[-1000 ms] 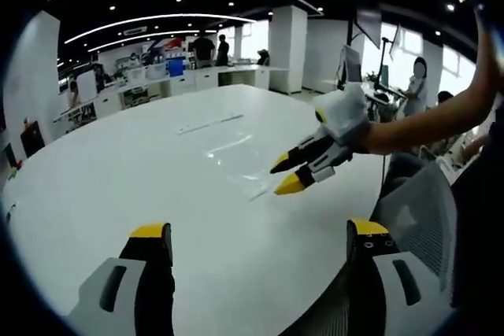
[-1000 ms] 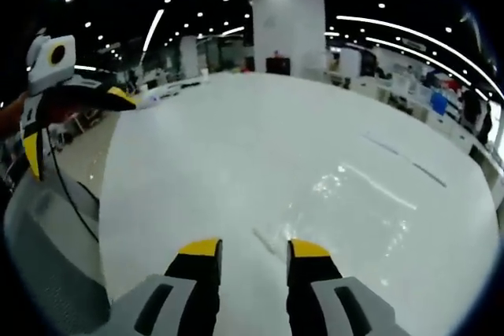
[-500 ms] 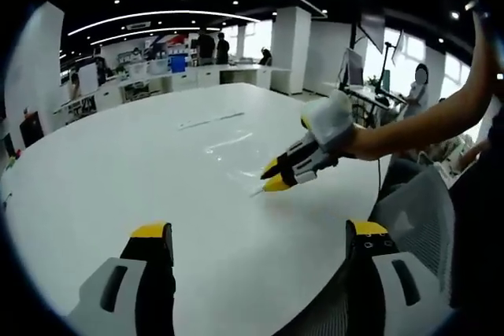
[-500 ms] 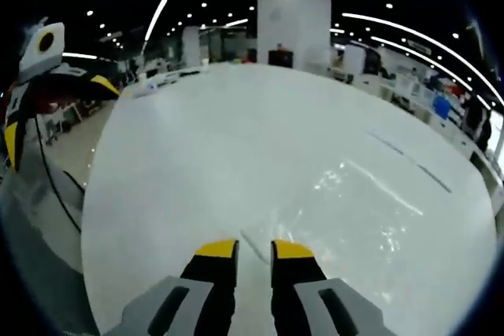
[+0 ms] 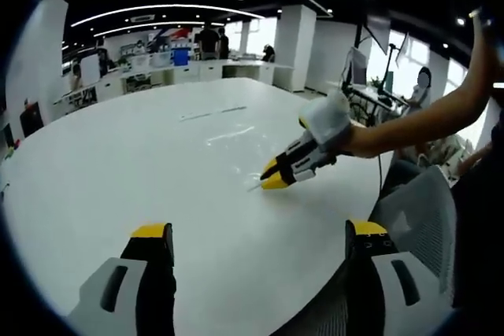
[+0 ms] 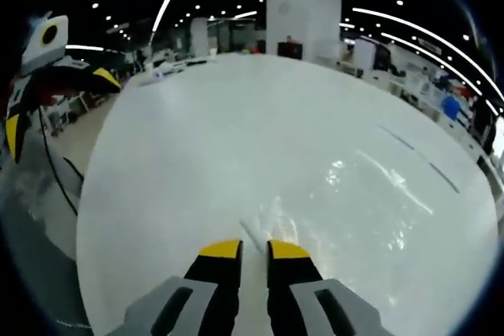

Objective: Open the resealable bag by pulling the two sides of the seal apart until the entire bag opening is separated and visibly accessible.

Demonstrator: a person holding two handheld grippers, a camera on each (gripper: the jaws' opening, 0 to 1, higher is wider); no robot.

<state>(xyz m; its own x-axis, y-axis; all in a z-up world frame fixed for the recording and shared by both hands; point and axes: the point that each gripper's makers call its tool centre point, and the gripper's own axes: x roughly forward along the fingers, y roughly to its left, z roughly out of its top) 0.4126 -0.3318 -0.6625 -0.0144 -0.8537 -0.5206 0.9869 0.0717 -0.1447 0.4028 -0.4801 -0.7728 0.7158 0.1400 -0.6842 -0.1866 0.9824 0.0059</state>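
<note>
A clear resealable bag lies flat on the round white table, glinting under the lights. My right gripper is down at the bag's near edge, jaws drawn together on a thin strip of that edge. In the left gripper view the bag shows mid-table, and the right gripper comes in from the right on a person's arm, tips pressed together at the bag's corner. My left gripper is open above the table's near edge with nothing between its fingers; the right gripper view shows the left gripper far left.
Two thin dark strips lie on the table beyond the bag. A grey mesh chair stands at the table's edge on the right. Desks, a white pillar and several people are far behind the table.
The right gripper has come down to the bag's near edge and its jaws have narrowed from wide apart to together. The left gripper stays open and has barely moved.
</note>
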